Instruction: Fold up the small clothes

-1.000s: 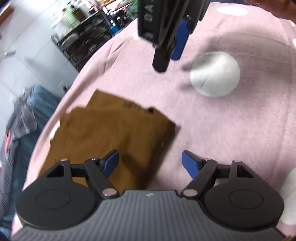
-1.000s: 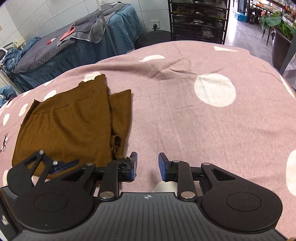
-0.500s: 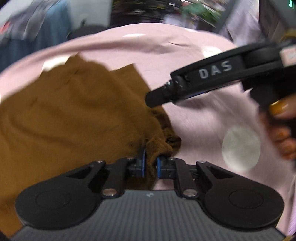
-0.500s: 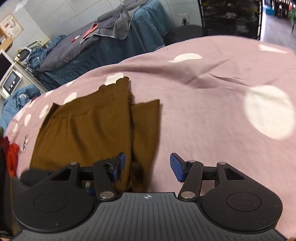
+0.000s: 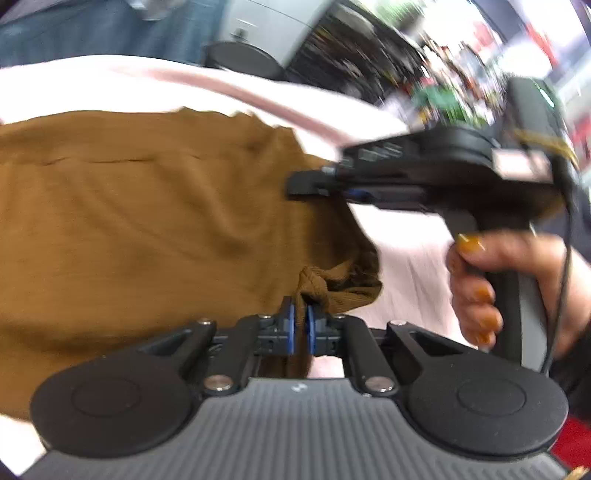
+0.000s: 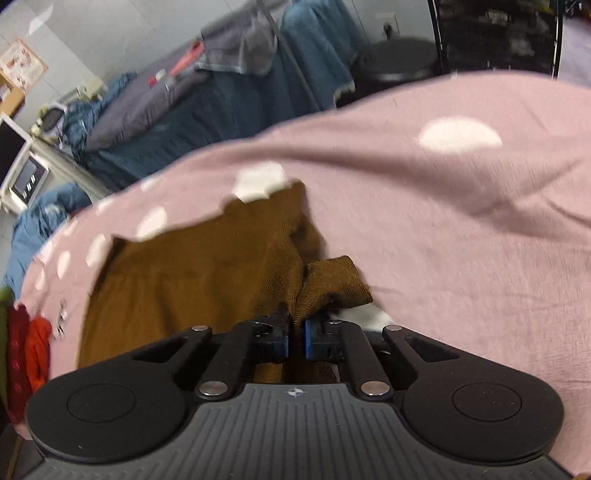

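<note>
A brown garment (image 5: 147, 221) lies spread on the pink dotted sheet (image 5: 406, 251). My left gripper (image 5: 301, 314) is shut on a bunched corner of it at the garment's right edge. In the left wrist view my right gripper (image 5: 306, 184) reaches in from the right over the same edge further back, with a person's hand (image 5: 476, 280) on its handle. In the right wrist view the right gripper (image 6: 295, 325) is closing, its blue pads pinching a raised fold of the brown garment (image 6: 192, 288). The pink sheet (image 6: 461, 240) stretches away to the right.
Beyond the sheet's far edge stand a blue-covered bed (image 6: 229, 99) with grey cloth, a black round stool (image 6: 399, 66) and a dark shelf rack (image 6: 495, 33). Red cloth (image 6: 26, 350) sits at the left edge, and a white monitor (image 6: 22, 170) further back.
Both grippers moved in onto the garment's right edge and went from open to pinched on the cloth. The left wrist rolled, so its view of the garment turned.
</note>
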Demonstrator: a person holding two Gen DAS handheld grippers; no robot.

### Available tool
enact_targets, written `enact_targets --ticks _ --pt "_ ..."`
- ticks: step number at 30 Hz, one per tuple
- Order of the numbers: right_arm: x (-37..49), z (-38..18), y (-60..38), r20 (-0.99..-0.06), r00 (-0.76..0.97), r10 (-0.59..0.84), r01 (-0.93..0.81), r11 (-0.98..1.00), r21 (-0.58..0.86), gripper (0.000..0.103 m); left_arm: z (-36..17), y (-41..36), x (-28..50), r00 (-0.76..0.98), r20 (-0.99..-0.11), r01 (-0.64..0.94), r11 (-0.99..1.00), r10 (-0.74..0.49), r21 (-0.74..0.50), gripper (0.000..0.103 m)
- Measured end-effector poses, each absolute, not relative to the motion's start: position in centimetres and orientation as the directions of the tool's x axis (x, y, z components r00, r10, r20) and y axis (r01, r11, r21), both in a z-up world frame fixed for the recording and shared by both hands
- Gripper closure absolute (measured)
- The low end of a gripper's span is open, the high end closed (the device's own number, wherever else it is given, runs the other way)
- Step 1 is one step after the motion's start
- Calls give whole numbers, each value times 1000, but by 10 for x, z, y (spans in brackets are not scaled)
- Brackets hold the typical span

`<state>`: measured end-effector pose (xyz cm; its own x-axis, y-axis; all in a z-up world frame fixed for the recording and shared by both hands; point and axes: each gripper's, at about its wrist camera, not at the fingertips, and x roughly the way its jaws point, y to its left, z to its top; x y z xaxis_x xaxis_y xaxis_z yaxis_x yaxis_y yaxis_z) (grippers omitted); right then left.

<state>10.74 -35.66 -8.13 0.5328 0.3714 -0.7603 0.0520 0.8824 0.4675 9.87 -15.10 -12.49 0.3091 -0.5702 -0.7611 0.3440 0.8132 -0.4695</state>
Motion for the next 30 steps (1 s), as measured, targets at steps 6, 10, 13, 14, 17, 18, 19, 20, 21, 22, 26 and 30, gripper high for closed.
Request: enact_targets --ticks 6,10,13,14,17,18,19,20,21,22,26,30 --pt "128 -40 -296 -697 553 456 -43 851 523 89 -106 -57 107 442 -707 164 825 -552 -541 97" --pt "154 -29 -231 -679 519 519 -85 822 563 89 -93 14 107 536 -706 81 860 -463 -503 97" --pt "170 -29 -179 -669 479 568 -116 797 593 89 -90 71 100 563 -714 -12 859 -417 -512 97" --pt "175 -29 -161 -670 461 582 -125 790 601 89 -88 88 96 567 -718 -38 858 -404 -513 97" --pt "183 -38 -104 -716 393 577 -164 810 563 89 -88 131 84 570 -748 -102 875 -339 -474 92" --pt "185 -44 -86 -742 383 550 -172 832 527 89 -91 143 82 557 -762 -118 877 -330 -466 91" --pt "187 -50 -71 -764 377 524 -175 850 497 87 -94 154 79 550 -771 -133 877 -322 -462 90" --pt "189 -56 -59 -778 368 509 -176 860 479 77 -97 163 76 546 -775 -142 876 -319 -461 90" --pt "190 -61 -49 -788 354 504 -180 863 471 72 -99 173 72 541 -778 -148 875 -319 -461 89" --pt "189 -62 -42 -791 342 508 -189 861 472 63 -103 181 68 531 -785 -154 874 -320 -461 86" --pt "173 -39 -42 -722 379 579 -260 815 517 43 -116 193 57 499 -805 -179 871 -321 -458 65" --pt "152 -10 -82 -704 511 493 -300 870 391 41 -131 189 57 484 -809 -173 870 -333 -462 53"
